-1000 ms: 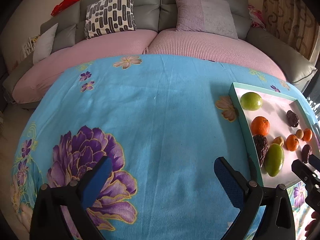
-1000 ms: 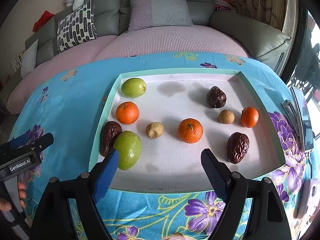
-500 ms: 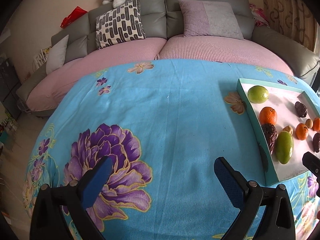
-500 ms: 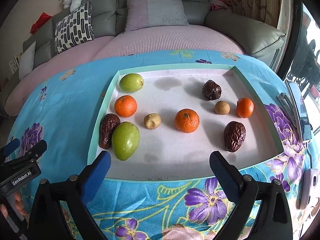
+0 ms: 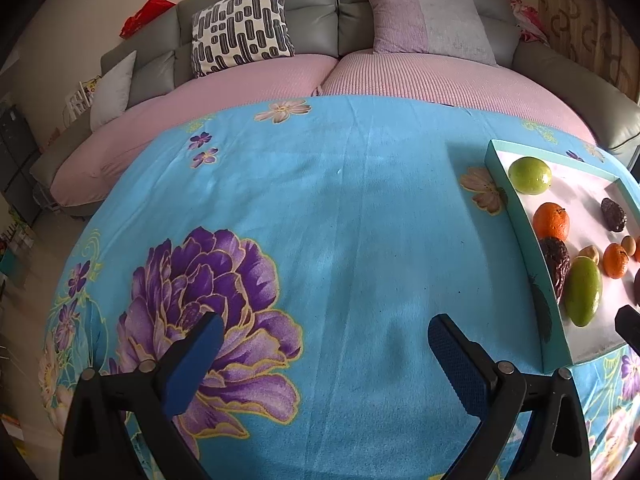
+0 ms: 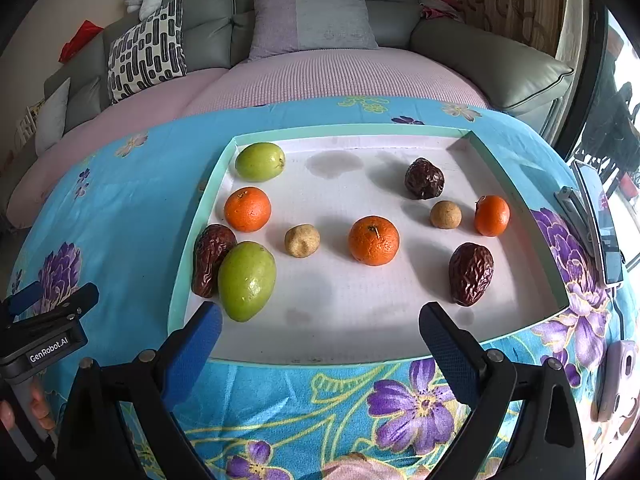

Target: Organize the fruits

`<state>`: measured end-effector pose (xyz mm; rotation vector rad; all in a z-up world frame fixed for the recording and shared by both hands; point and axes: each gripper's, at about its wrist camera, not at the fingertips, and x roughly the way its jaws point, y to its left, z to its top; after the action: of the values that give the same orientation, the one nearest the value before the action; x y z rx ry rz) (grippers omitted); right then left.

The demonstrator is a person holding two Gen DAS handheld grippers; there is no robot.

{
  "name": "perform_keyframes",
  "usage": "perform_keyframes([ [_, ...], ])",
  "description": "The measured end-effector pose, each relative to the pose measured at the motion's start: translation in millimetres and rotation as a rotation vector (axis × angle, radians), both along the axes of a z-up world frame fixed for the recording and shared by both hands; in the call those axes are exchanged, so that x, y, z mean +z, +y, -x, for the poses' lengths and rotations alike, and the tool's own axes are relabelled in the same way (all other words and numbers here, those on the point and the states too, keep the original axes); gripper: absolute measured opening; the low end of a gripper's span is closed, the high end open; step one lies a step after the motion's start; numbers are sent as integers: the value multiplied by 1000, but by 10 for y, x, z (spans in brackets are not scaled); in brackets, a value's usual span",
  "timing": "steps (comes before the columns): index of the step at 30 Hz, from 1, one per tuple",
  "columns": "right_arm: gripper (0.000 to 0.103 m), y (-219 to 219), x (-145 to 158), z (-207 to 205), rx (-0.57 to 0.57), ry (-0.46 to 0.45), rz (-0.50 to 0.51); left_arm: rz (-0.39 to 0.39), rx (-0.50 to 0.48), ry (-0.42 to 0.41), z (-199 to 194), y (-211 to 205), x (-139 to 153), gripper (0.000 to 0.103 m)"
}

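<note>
A shallow teal-rimmed tray (image 6: 352,130) with a white floor holds several fruits. Two green fruits (image 6: 247,280) (image 6: 260,161), three oranges (image 6: 373,240) (image 6: 247,209) (image 6: 492,215), three dark wrinkled dates (image 6: 471,273) (image 6: 424,178) (image 6: 210,258) and two small tan fruits (image 6: 302,240) (image 6: 445,214) lie on it. My right gripper (image 6: 320,326) hovers open at the tray's near edge, holding nothing. My left gripper (image 5: 322,344) is open over the blue flowered cloth, left of the tray (image 5: 520,216).
The blue flowered cloth (image 5: 340,200) covers the surface. A grey sofa with pink covers and cushions (image 6: 320,16) stands behind. A phone on a stand (image 6: 600,220) and a small white device (image 6: 614,380) sit at the right edge. A hand (image 6: 38,406) grips the left tool's handle.
The right gripper has opened wider and drawn back slightly from the tray. The left gripper shifted over the cloth; its view first pulled back, then moved in again.
</note>
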<state>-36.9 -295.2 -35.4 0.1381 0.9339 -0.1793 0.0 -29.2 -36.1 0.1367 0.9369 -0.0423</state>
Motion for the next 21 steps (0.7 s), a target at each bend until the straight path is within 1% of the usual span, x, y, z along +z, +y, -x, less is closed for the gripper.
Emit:
perform_keyframes([
  [21, 99, 18, -37, -13, 6, 22, 17, 12, -11, 18, 5, 0, -31, 103],
])
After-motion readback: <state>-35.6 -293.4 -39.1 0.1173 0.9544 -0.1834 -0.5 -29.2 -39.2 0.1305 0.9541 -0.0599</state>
